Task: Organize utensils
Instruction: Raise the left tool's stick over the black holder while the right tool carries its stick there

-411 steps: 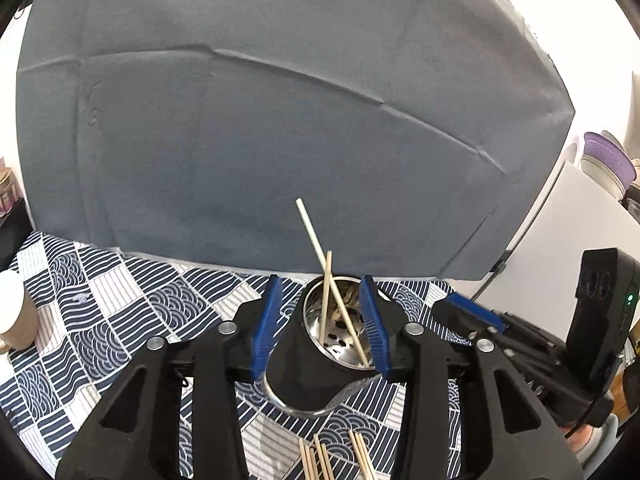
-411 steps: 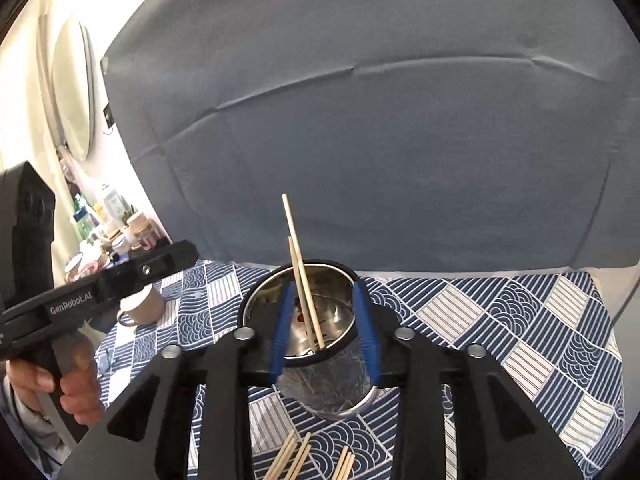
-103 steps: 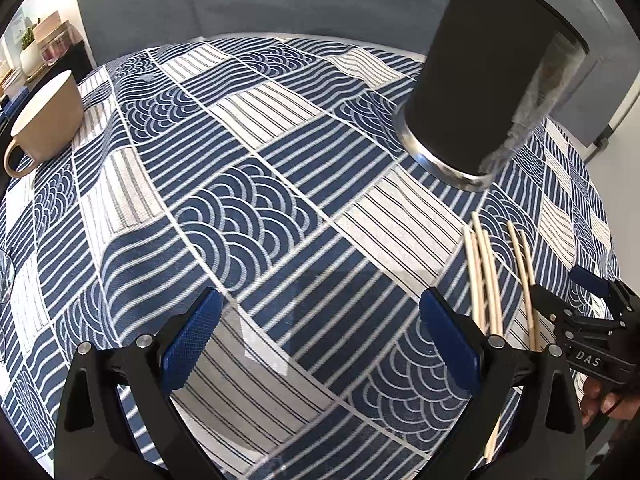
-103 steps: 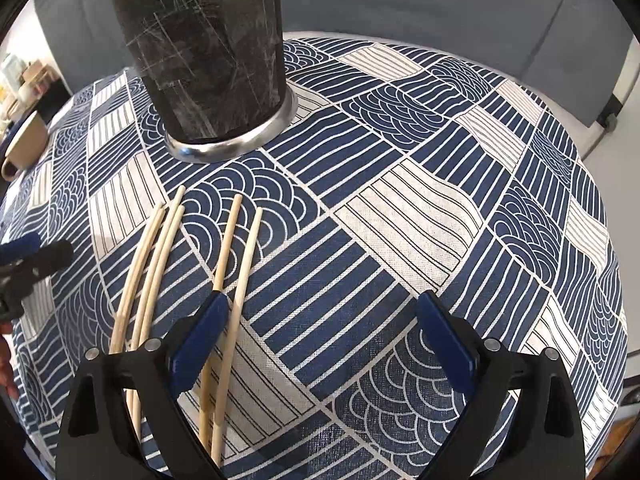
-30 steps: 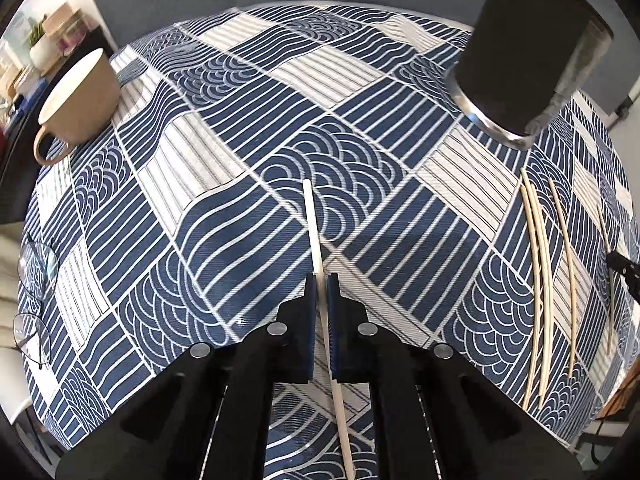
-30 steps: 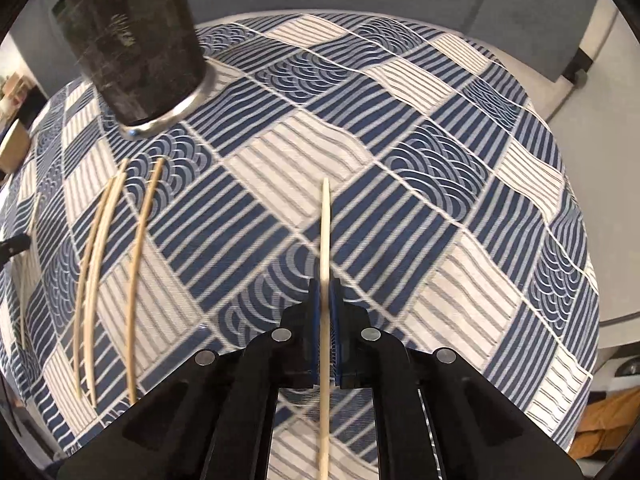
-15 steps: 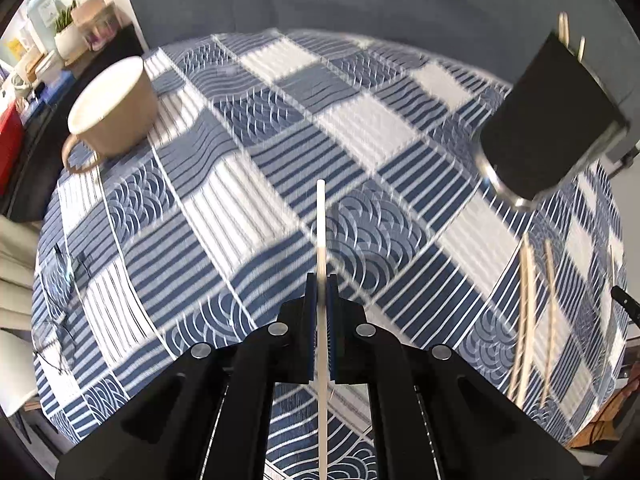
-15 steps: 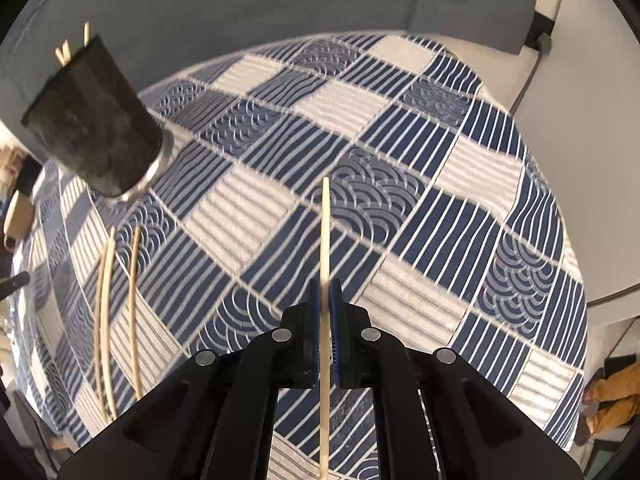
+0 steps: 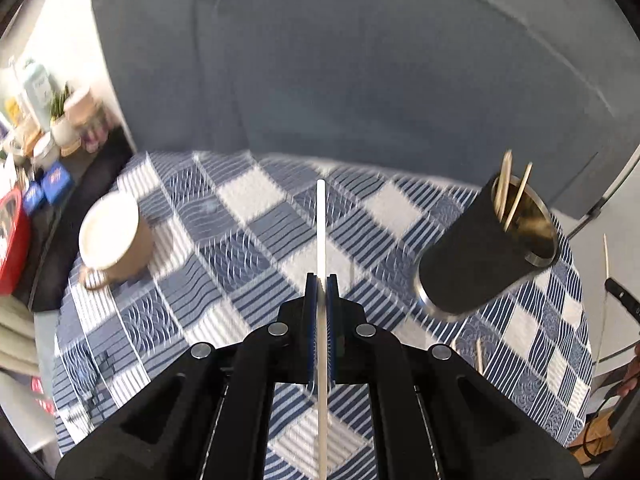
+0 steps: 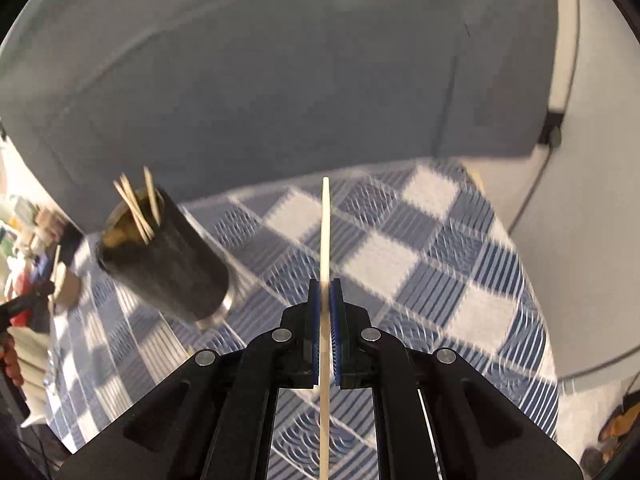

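Both sets of blue-padded jaws pinch slim pale, seemingly wooden chopsticks (image 9: 321, 232) (image 10: 325, 232) above the blurred cloth (image 9: 256, 196).

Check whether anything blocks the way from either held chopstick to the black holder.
Nothing visible does. The left chopstick and right chopstick have bare tablecloth between them and the holder; the cup stands aside.

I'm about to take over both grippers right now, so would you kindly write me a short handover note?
Left gripper: shut on a chopstick, held above the cloth.
Right gripper: shut on another chopstick, also held in the air.
Black holder: upright on the checked tablecloth, a few chopsticks already standing in it.
Loose chopsticks lie on the cloth in front of the holder; the count is unclear.
Left to do: drop both held sticks into the holder, then collect the rest.
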Motion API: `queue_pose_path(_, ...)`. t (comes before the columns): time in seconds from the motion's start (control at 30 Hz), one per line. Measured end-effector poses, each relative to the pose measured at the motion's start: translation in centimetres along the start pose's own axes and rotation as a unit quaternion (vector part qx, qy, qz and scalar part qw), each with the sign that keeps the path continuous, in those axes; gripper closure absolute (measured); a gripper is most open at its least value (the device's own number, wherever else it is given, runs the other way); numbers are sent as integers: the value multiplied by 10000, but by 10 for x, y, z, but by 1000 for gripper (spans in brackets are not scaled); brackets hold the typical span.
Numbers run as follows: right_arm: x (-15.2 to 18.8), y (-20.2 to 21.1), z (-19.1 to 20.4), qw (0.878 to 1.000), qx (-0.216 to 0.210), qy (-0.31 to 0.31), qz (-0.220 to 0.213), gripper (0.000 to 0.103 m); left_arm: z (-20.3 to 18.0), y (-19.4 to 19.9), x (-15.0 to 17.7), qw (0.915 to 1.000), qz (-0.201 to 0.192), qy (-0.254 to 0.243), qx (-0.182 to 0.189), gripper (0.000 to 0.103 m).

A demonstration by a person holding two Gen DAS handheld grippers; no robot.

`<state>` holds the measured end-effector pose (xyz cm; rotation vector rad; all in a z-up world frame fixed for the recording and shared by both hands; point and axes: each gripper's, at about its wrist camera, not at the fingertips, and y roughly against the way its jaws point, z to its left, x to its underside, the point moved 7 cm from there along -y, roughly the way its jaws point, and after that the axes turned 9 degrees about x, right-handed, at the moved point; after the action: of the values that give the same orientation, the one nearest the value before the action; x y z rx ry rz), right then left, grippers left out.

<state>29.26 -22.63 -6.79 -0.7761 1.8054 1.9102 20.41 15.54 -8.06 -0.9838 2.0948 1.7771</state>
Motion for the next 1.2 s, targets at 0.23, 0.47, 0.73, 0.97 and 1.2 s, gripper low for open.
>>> queue_pose_path(0.23, -58, 30, 40, 9976, -227, 175, -638, 98, -33, 24, -57, 9973, -577, -52, 446, 98)
queue_pose_path(0.47, -97, 52, 86, 9899, -678, 462, -1154, 98, -80, 38, -93, 9882, -953, -406, 1127, 98)
queue_pose_path(0.73, -118, 56, 128, 9805, -1019, 796, -1481, 98, -125, 29, -113, 9767, -1231, -653, 1635, 98)
queue_pose_path(0.97, -125, 43, 145, 9762, -1301, 800, -1543, 98, -143, 19, -120, 9685, -1341, -688, 1981, 98)
queue_pose_path(1.2, -118, 35, 158, 9574, -1851, 748, -2088, 98, -148, 14, -125, 9506, -1885, -604, 2390, 98)
